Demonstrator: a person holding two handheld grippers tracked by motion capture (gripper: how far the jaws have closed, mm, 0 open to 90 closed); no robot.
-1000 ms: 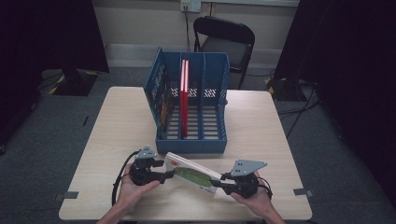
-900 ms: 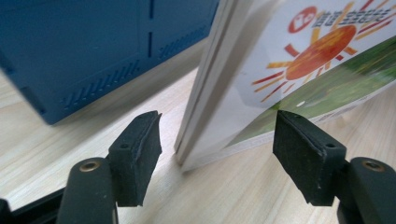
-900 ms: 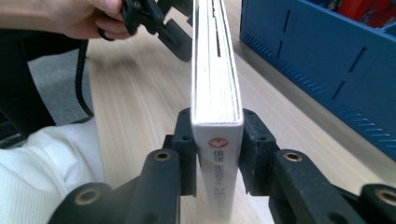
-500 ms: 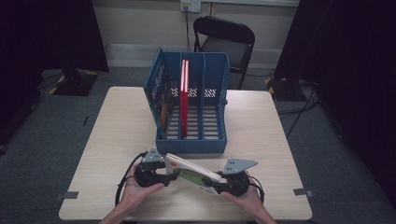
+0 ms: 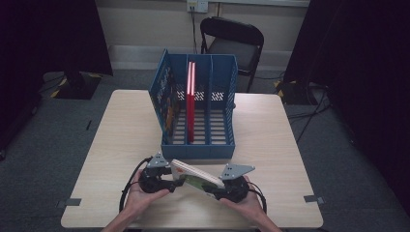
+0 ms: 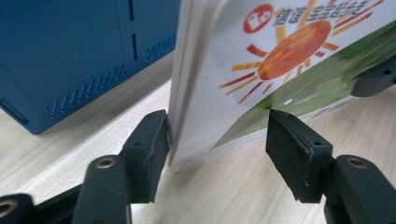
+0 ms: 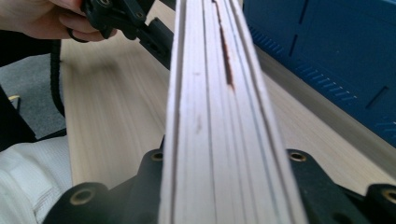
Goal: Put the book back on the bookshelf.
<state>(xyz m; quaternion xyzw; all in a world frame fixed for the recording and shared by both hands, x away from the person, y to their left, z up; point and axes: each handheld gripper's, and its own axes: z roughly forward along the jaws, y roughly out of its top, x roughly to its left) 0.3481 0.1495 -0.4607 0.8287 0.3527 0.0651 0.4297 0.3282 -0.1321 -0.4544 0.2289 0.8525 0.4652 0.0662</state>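
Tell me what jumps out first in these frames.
A picture book with an orange sun on its cover, held between the left hand-held gripper and the right hand-held gripper at the table's near edge. Behind it, mid-table, stands a blue slotted file rack with a bright red book upright inside.

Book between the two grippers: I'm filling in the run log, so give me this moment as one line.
book: above table, front of blue rack | right gripper: shut on book | left gripper: open, fingers astride book corner
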